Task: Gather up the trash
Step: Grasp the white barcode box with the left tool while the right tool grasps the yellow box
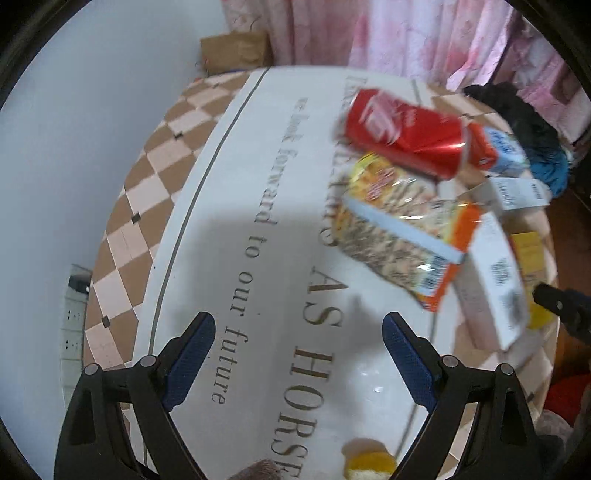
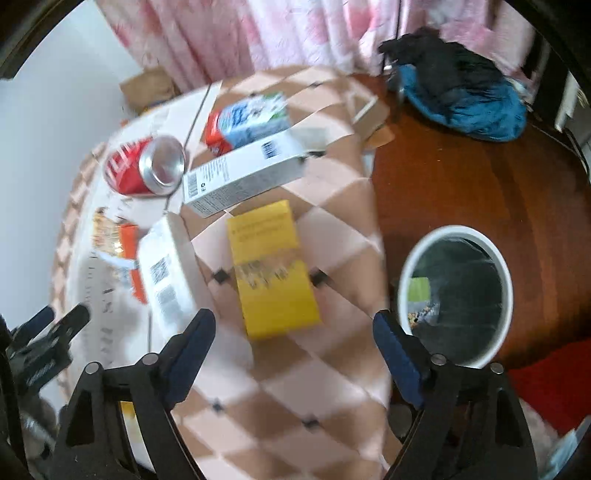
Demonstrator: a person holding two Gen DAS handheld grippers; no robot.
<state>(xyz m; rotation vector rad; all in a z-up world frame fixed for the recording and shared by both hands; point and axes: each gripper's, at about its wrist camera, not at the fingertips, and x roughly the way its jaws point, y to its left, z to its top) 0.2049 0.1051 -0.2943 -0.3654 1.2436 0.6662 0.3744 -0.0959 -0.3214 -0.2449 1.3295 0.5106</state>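
Note:
Trash lies on a checkered table. A red soda can lies on its side, also in the right wrist view. Beside it are a snack wrapper, a red-and-blue carton, a long white box, a second white box and a yellow box. A white bin with a dark liner stands on the floor at the right. My left gripper is open and empty above the white printed mat. My right gripper is open and empty, just short of the yellow box.
A brown wooden floor lies right of the table, with a black and blue cloth heap on it. Pink curtains hang behind. A paper bag stands by the wall. A red cloth lies at lower right.

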